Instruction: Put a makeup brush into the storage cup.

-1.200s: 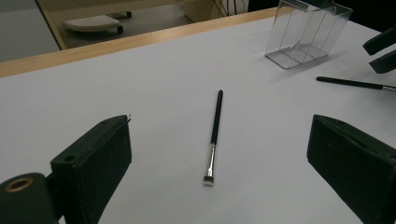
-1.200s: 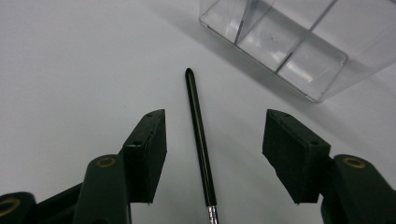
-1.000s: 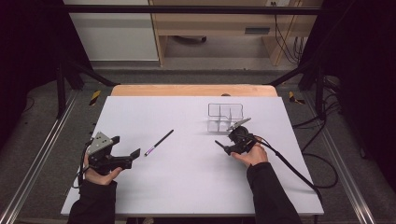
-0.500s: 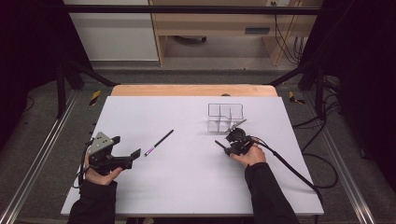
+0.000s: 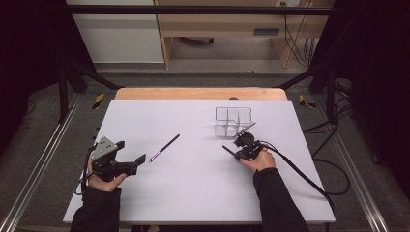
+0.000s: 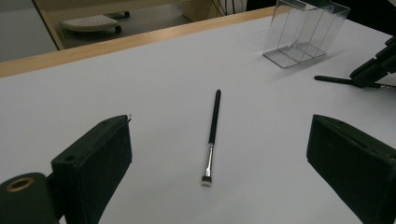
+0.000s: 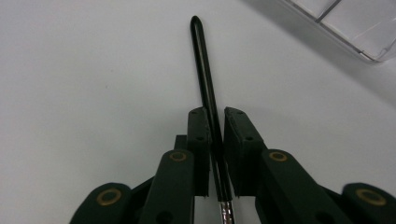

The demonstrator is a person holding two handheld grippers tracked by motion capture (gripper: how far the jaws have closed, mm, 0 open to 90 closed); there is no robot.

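White table point(image 5: 193, 193) stood on grey floor point(image 5: 48, 145), wooden bench point(image 5: 217, 29) behind. Right gripper point(image 5: 231, 152), jaws just closing, clamped black brush point(image 7: 205, 79) near clear organiser point(image 5: 233, 121), right of centre. Left gripper point(image 5: 138, 162) gaped near left edge, facing second brush point(image 6: 212, 135).

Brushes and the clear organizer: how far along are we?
Done: nothing is in the clear organizer yet. In hand: the right gripper has just closed its jaws on one black brush lying on the table beside the organizer. Left: lift and place that brush, probably, then the second brush, untouched between the open jaws of the left gripper.
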